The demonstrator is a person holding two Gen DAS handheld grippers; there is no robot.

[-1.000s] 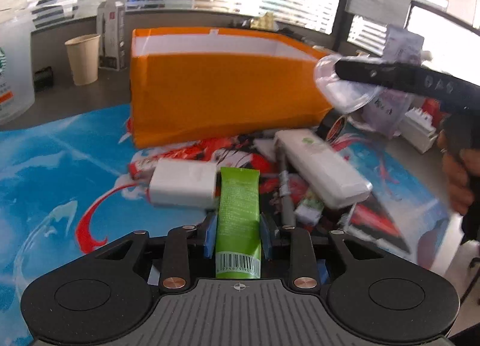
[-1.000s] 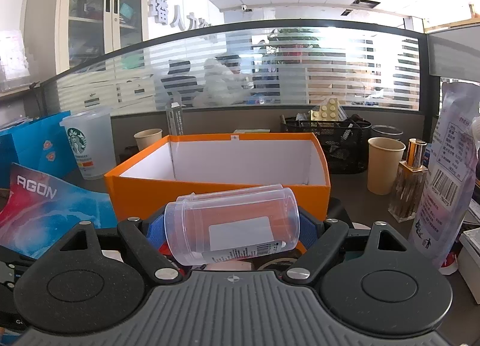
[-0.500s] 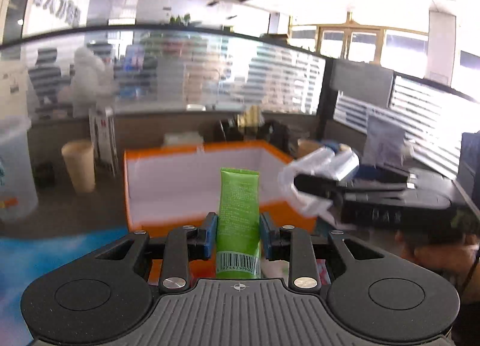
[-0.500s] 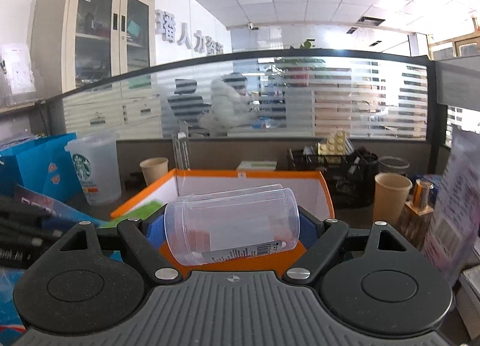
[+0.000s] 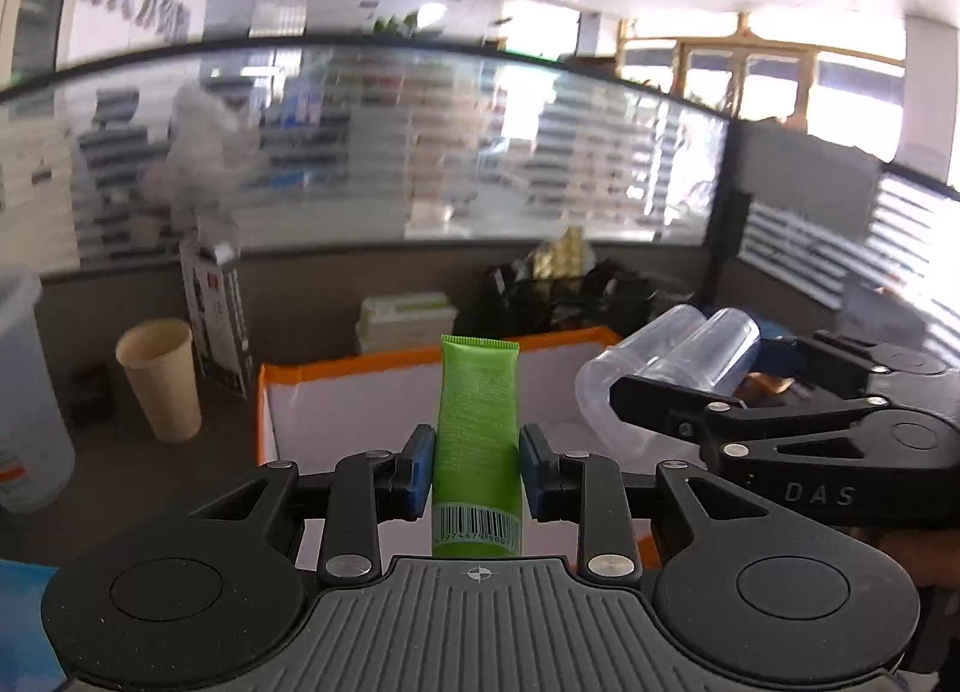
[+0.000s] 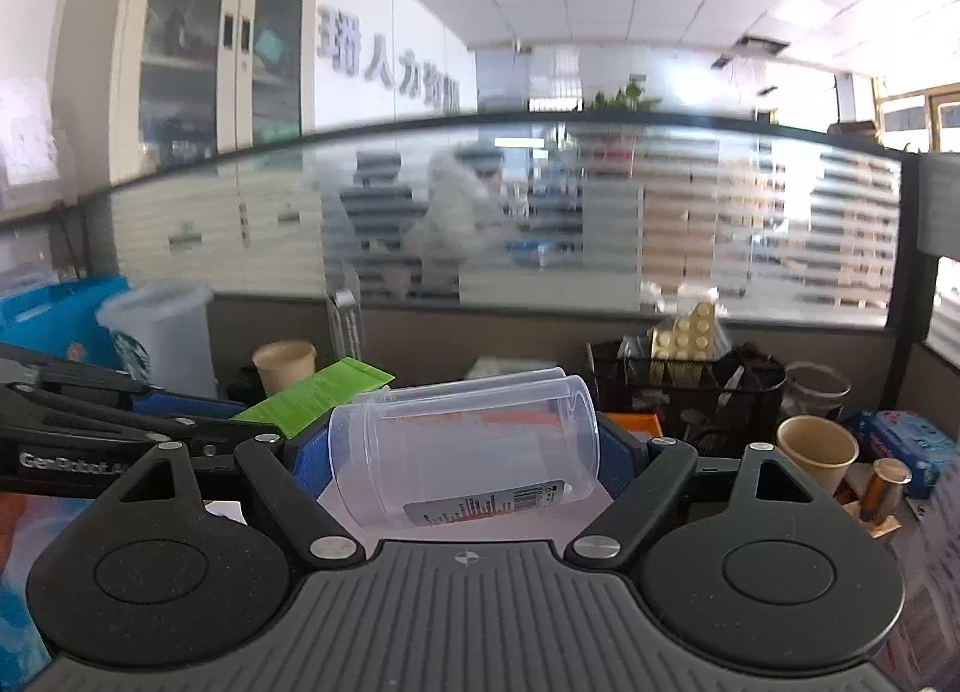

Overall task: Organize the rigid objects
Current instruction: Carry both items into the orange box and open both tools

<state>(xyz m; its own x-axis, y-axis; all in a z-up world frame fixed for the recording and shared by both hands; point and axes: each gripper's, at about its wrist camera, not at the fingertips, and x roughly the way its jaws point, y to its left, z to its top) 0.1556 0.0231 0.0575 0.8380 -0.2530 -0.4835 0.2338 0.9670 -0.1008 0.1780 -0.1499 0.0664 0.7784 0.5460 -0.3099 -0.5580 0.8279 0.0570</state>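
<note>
A green tube (image 5: 477,428) is clamped between the blue pads of the left gripper (image 5: 477,473), its crimped end pointing up toward twelve o'clock and its barcode end sitting low against the gripper body. A clear plastic jar (image 6: 465,455) is held crosswise in the right gripper (image 6: 465,470), gripped on its end faces, with its label facing down. In the left wrist view the orange box (image 5: 420,359) is seen just beyond the tube, from ten to two o'clock, with its white inner wall showing; the jar and right gripper are seen at about three o'clock, over the box's right side. Both items are judged to be ready for placing in the box. The step is best done one item at a time: each should be lowered well inside the walls before the jaws are eased apart, so nothing drops from height or catches the rim. The grippers sit close together, so a collision should be guarded against.
</note>
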